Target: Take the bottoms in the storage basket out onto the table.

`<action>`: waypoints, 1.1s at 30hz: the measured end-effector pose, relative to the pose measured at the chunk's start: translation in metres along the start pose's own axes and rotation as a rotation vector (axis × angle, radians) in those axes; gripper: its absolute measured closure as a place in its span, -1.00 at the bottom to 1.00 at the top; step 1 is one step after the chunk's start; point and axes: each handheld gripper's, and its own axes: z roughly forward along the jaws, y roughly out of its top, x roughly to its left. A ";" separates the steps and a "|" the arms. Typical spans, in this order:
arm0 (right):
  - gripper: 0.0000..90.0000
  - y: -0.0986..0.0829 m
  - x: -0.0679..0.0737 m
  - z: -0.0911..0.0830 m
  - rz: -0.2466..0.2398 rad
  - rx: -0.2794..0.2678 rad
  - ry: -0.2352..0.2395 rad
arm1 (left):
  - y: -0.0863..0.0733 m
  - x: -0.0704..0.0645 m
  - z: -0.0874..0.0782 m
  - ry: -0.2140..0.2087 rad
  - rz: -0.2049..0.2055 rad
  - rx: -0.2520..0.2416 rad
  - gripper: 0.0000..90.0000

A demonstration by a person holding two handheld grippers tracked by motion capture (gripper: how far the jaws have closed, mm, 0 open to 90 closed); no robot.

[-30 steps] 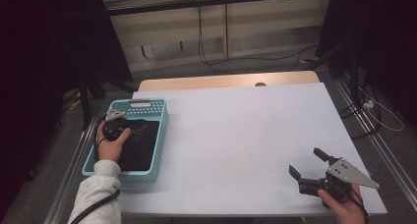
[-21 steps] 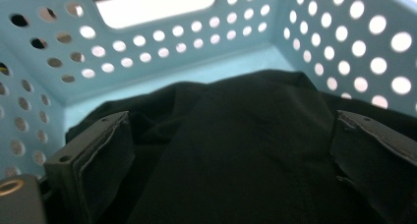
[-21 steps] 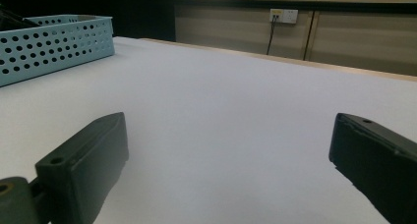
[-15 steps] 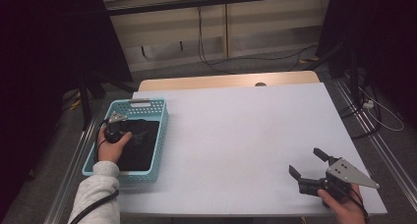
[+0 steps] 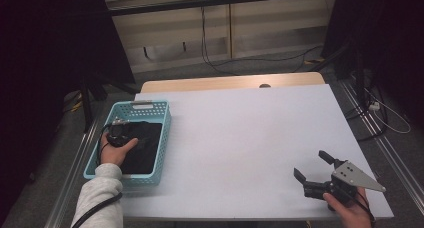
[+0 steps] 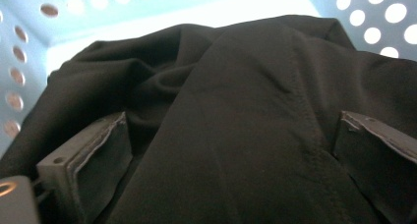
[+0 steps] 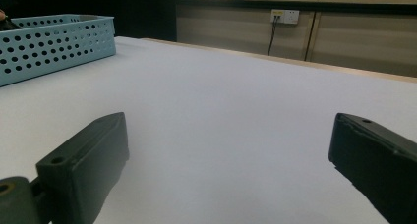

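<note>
Closing the wide-open left tool (image 6: 231,150) on that thick fold of black cloth (image 6: 236,111) in the blue basket (image 5: 160,113) by the table's left edge looks best, right tool (image 5: 314,167) idling open

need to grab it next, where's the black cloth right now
The black cloth lies bunched inside the blue basket at the table's left edge in the high view, with the open left gripper pressed down on it.
</note>
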 end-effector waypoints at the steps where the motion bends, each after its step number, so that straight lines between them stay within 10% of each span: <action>1: -0.98 0.000 0.000 0.000 0.002 0.000 0.002 | -0.001 0.000 0.000 -0.003 -0.009 0.005 -0.98; 33: -0.98 0.002 0.002 0.000 -0.007 -0.008 0.006 | 0.001 -0.016 0.008 0.051 -0.110 0.046 -0.87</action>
